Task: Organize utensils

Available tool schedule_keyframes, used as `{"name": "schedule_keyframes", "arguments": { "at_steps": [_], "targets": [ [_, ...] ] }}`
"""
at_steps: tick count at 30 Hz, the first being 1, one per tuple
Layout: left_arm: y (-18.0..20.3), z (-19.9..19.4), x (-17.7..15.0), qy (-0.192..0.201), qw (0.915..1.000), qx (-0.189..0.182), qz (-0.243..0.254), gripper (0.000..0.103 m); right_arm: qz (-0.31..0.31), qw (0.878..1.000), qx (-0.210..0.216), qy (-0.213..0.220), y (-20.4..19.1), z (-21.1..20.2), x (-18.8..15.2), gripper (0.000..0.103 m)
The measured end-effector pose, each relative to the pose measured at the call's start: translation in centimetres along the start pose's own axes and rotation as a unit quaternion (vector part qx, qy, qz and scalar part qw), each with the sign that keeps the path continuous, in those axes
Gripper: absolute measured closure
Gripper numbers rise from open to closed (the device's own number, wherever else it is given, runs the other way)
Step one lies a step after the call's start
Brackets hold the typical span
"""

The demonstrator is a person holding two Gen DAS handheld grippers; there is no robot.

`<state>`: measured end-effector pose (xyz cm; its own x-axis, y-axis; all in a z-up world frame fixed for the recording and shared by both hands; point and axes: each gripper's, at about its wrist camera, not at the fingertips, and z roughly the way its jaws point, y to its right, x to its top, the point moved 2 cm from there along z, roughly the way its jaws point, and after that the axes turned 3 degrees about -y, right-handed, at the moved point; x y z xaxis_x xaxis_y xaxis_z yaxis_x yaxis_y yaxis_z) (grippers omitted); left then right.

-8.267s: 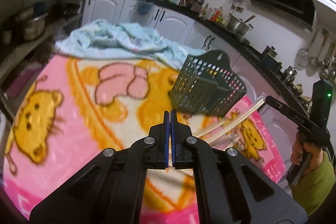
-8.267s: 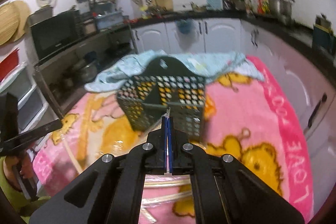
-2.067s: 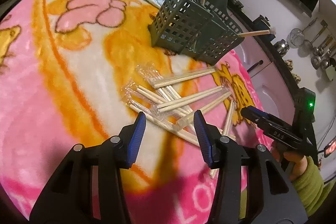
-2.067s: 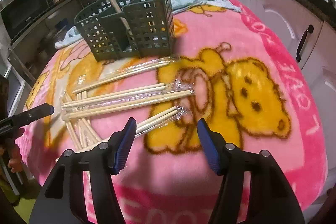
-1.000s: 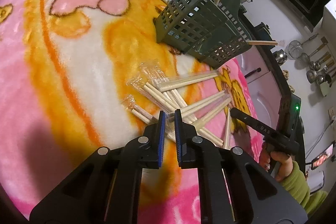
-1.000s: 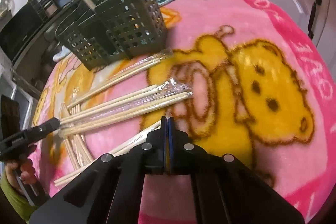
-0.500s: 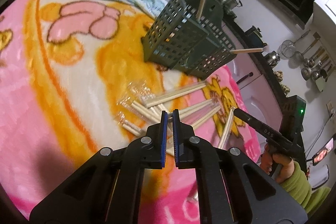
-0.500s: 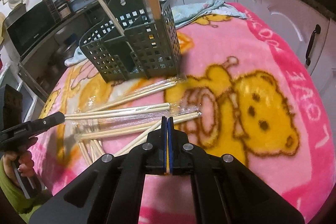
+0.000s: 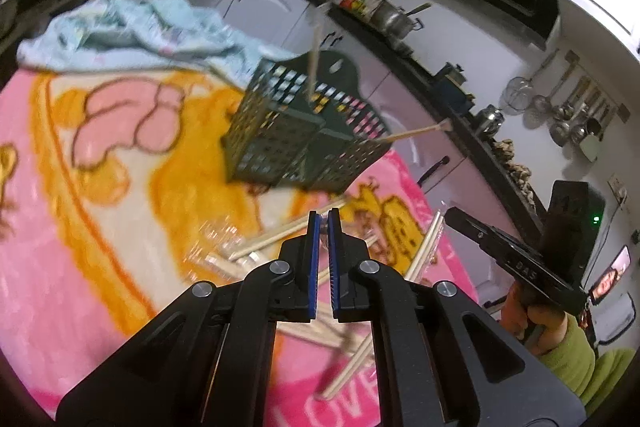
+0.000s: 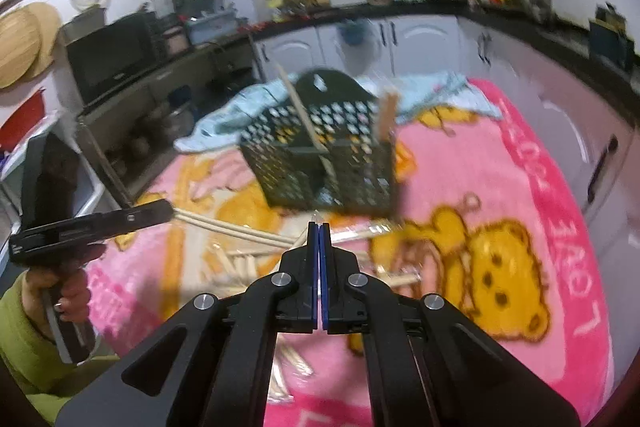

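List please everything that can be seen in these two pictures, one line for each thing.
basket: one, dark green, on the blanket in the middle, two chopstick packs standing in it
chopstick packs: many, exact count unclear, pale wood in clear wrap, scattered on the blanket in front of the basket
blanket: one, pink with yellow bears, covering the table
cloth: one, light blue, crumpled behind the basket
cabinets: several, white, under a dark counter at the back
pot: one, metal, on the counter
left gripper: black, blue pads, shut, above the chopstick packs
right gripper: black, blue pads, shut
sleeve: green, at the picture edge
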<state>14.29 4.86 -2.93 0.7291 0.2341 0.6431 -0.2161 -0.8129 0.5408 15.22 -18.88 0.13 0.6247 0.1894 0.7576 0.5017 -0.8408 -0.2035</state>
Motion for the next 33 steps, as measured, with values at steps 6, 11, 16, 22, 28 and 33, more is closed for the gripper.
{"name": "schedule_keyframes", "arguments": {
  "at_steps": [6, 11, 16, 22, 28, 33],
  "targets": [
    [2.6, -0.3, 1.7, 0.012, 0.9994, -0.013, 0.029, 0.101, -0.032, 0.999, 0.019, 0.031, -2.7, -2.3, 2.2, 0.102],
    [4.7, -0.6, 2.9, 0.019, 0.9982, -0.028, 0.049, 0.101, -0.054, 0.997, 0.029, 0.052, -4.5, -3.8, 3.7, 0.102],
    [6.4, -0.8, 4.1, 0.027, 0.9966, -0.035, 0.069, 0.101, -0.064, 0.995, 0.032, 0.069, -5.2, -4.8, 5.0, 0.102],
    [7.6, -1.3, 5.3, 0.035, 0.9953, -0.044, 0.079, 0.103, -0.071, 0.993, 0.030, 0.086, -5.5, -5.8, 6.2, 0.102],
    [8.7, -2.4, 6.6, 0.052, 0.9933, -0.048, 0.092, 0.103, -0.070, 0.991, 0.024, 0.108, -5.4, -6.9, 7.7, 0.102],
    [9.8, -4.0, 8.1, 0.072, 0.9907, -0.051, 0.103, 0.103, -0.071, 0.989, 0.023, 0.126, -5.4, -8.0, 9.1, 0.102]
  ]
}}
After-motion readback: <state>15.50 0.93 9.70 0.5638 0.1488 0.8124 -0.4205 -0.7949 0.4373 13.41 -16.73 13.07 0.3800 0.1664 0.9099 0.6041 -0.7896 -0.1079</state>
